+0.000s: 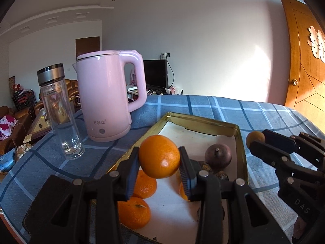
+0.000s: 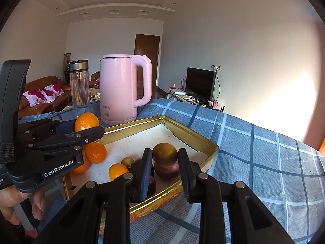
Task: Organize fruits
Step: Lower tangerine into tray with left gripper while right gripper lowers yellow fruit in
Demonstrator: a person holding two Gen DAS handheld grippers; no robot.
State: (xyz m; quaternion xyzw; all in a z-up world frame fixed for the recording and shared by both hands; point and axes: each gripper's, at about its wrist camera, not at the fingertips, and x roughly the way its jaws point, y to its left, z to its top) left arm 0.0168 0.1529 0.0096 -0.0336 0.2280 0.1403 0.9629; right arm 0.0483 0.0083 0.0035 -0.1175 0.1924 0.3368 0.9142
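Fruits sit mostly inside a gold-rimmed tin tray on the blue plaid worktop. Left tool is clamped on an orange, pads pressed to both sides, the orange held up above the tray's left half. Right tool is closed on a small brown round fruit, held over the tray's near right part; in the left wrist view this fruit shows at the right tool's tip, outside and beyond the tray's right rim. Under the held orange lie two more oranges against the tray's left edge, another partly hidden behind the left tool's right finger. A dark purple fruit rests near the right wall, with small brown bits just beside it. Tray middle and far corner are bare white lining. Pink kettle stands just beyond the tray's far-left corner, near but apart from the rim; a glass bottle stands left of the kettle, close to the worktop's left edge. Right of the tray, open cloth runs to the worktop's edge. A person's hand grips the left tool's handle at lower left of the right wrist view.
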